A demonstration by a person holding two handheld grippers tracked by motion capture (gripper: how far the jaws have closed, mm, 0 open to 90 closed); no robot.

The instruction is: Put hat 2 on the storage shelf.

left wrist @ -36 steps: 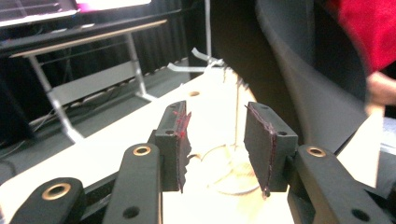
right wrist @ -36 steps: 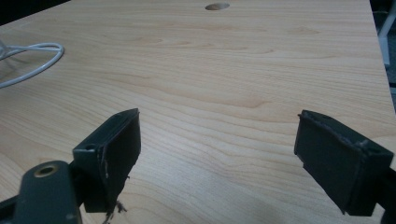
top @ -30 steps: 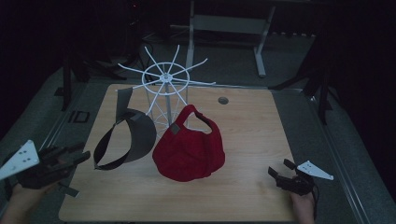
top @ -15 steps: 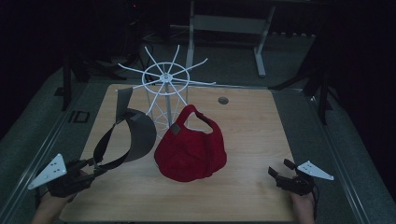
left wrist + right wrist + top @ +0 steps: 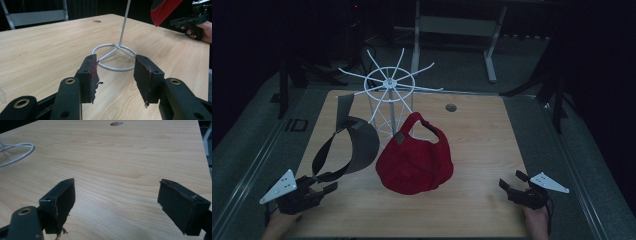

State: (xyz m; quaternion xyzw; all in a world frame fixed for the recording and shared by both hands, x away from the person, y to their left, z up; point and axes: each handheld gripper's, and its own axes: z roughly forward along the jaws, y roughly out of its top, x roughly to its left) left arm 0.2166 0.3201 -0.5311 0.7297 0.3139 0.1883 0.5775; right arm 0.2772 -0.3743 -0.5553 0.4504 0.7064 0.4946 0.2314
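A white wire hat rack (image 5: 387, 82) stands on the wooden table (image 5: 482, 145). A red cap (image 5: 416, 160) hangs from its front, and a dark grey visor (image 5: 357, 147) hangs at its left. My left gripper (image 5: 328, 182) is low over the table's front left corner, just below the visor. Its jaws have just been opening and nothing is between them. In the left gripper view, the left gripper (image 5: 116, 72) points at the rack's base ring (image 5: 117, 68), with the cap's edge (image 5: 163, 10) at top right. My right gripper (image 5: 117, 195) stands open over bare wood at the front right (image 5: 509, 181).
A round hole (image 5: 451, 107) is in the table behind the rack. The far side of the table has a metal frame (image 5: 457, 25) on the dark floor beyond it. Bare wood lies between the cap and the right gripper.
The left gripper has come down and in from beyond the table's left edge to its front left corner. The right gripper, cap and visor have not moved.
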